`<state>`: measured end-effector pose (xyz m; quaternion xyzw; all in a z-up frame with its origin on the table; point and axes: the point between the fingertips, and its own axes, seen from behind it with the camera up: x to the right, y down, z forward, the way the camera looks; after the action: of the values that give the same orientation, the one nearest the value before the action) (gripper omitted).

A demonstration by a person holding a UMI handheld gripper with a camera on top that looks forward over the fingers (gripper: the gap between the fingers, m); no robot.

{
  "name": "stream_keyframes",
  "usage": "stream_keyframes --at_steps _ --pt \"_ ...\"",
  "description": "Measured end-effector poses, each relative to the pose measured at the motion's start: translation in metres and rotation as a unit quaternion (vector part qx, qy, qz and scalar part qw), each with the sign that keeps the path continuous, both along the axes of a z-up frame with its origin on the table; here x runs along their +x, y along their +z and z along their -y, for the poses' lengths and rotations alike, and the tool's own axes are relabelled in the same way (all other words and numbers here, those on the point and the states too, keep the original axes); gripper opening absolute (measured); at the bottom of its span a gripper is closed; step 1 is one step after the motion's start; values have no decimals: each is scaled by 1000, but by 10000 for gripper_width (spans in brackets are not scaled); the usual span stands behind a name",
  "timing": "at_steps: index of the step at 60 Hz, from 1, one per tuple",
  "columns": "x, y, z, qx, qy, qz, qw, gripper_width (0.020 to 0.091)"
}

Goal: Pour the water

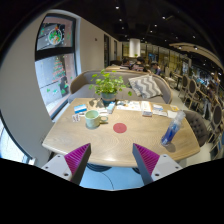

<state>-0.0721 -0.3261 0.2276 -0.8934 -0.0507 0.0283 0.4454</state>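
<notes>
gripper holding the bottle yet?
No. The fingers stand open with nothing between them, and the bottle stands on the table beyond them.

Dim interior lit by small ceiling spots, with strong fisheye bending toward the edges.

Ahead of your gripper, a potted plant point(108, 86) sits on the wooden table point(110, 142), near a red coaster point(120, 128).
</notes>
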Motion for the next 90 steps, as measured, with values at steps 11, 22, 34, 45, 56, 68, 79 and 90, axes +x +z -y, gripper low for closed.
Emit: stream_keyframes --at_steps 11,22,34,45,56,68,79,90 --pt "114 -37 -2 0 -39 10 999 855" --pt "226 -77 -26 10 -82 14 997 854" --pt "298 -110 -102 47 -85 21 995 856" --pt "319 -139 -176 67 -88 4 994 843" --pt "323 -166 -222 74 -92 -17 993 635" --pt "323 -168 -227 95 -105 -9 990 425" --pt "319 -167 -229 89 -119 21 989 324" --pt "315 -135 -235 88 -140 96 982 325"
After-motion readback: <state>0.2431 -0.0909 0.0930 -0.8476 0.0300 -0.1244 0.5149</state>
